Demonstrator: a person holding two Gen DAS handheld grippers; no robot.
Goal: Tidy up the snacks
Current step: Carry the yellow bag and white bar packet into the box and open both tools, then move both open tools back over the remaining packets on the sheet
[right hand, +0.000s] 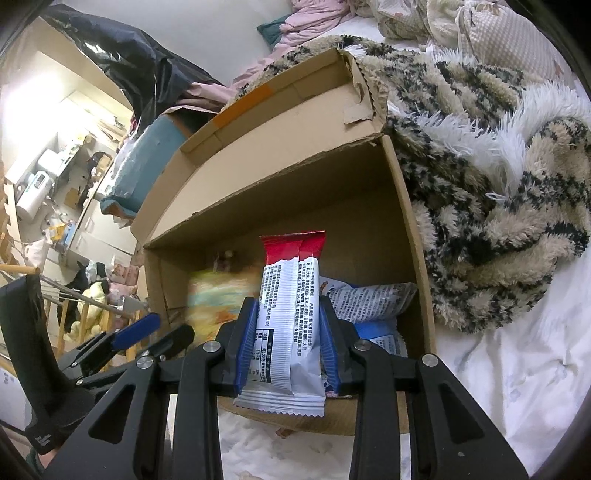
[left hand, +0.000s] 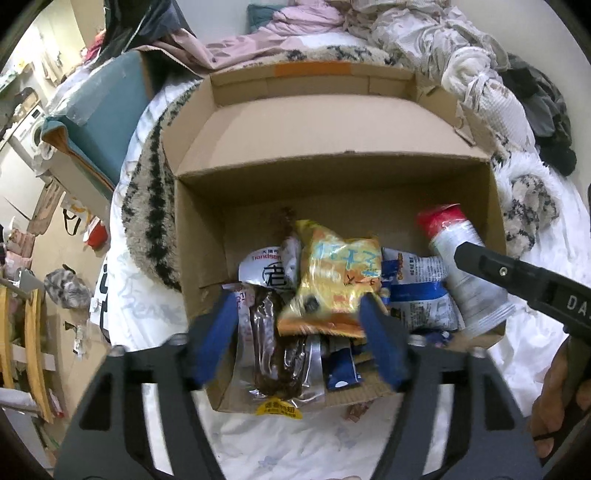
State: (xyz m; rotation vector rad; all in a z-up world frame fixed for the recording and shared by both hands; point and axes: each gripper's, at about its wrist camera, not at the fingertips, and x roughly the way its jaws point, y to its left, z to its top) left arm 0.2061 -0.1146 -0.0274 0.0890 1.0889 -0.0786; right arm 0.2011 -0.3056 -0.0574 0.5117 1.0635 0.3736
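Blue-padded fingers of my left gripper (left hand: 297, 332) fill the bottom of the left wrist view, spread apart with nothing between them, poised over the near edge of an open brown cardboard box (left hand: 369, 122). Just beyond the pads a crinkled yellow and orange snack bag (left hand: 332, 284) looks motion-blurred, lying on top of the pile without touching either pad.

Under it, inside the box, I see a clear vacuum pouch of dark brown food (left hand: 275, 354), a white pouch with a blue emblem (left hand: 266, 271) and a blue and white printed bag (left hand: 421, 291).

My right gripper (right hand: 288, 341) is clamped on a tall white wrapper with a red top and black print (right hand: 291, 314). It stands upright between the blue pads, its crimped lower edge hanging over the box's near wall. From the left camera this same wrapper (left hand: 461, 266) sits at the box's right side, with the black right gripper arm reaching in from the right edge.

The box rests on a white bedsheet (left hand: 280, 443). A shaggy cream and black blanket (right hand: 480, 206) is heaped against its right and far sides. Pink bedding (left hand: 288, 29) and rumpled pale fabric lie farther back.

Off the bed's left edge I see a teal-topped carton (left hand: 107, 107), a cluttered beige floor, wooden rails (left hand: 35, 354) and a white appliance (right hand: 31, 195).
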